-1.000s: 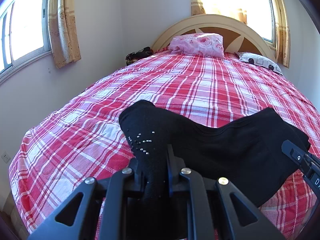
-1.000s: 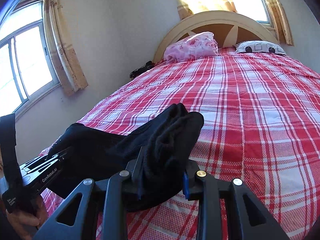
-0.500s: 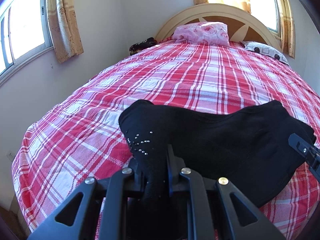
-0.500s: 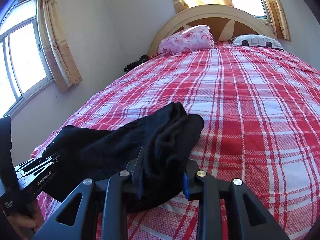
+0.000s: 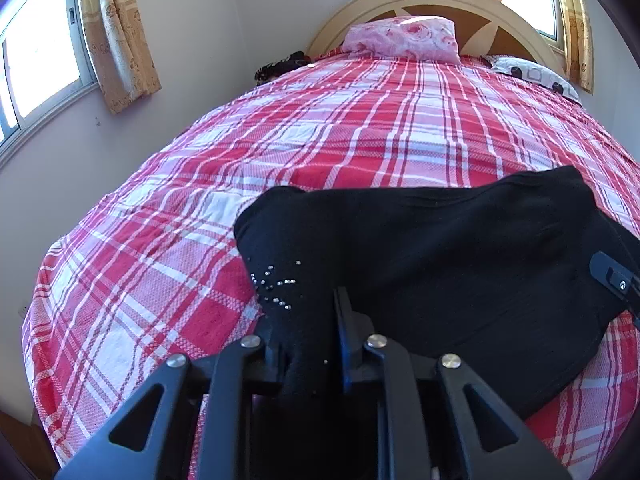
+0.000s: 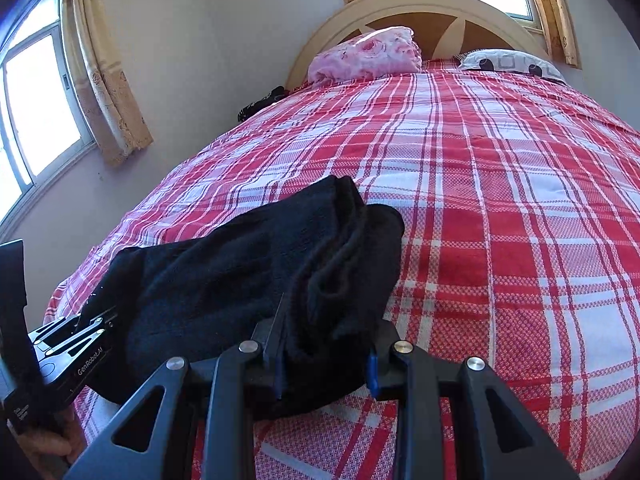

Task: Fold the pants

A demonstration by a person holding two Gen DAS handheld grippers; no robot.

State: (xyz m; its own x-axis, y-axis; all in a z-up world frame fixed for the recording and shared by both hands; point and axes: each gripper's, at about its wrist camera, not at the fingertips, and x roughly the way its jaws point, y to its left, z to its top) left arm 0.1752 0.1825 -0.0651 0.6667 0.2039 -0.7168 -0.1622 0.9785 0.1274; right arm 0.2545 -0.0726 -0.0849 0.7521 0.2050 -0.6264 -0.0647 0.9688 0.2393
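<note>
Black pants (image 5: pixel 432 248) with small silver studs lie bunched across the near end of the red plaid bed (image 5: pixel 360 128). My left gripper (image 5: pixel 308 344) is shut on the studded left end of the pants. My right gripper (image 6: pixel 326 354) is shut on the thick bunched right end of the pants (image 6: pixel 248 272). The fabric spans between the two grippers low over the bed. The right gripper's body shows at the right edge of the left wrist view (image 5: pixel 614 280). The left gripper shows at the lower left of the right wrist view (image 6: pixel 68 348).
A pink floral pillow (image 5: pixel 400 38) and a white patterned pillow (image 5: pixel 532 74) lie at the headboard (image 5: pixel 440 0). A dark item (image 5: pixel 280 66) sits at the bed's far left corner. Windows with curtains stand on the left wall (image 5: pixel 120 32) and behind the headboard.
Both grippers have moved forward and lower over the bed with the pants still held. The pants now stretch flatter between them.
</note>
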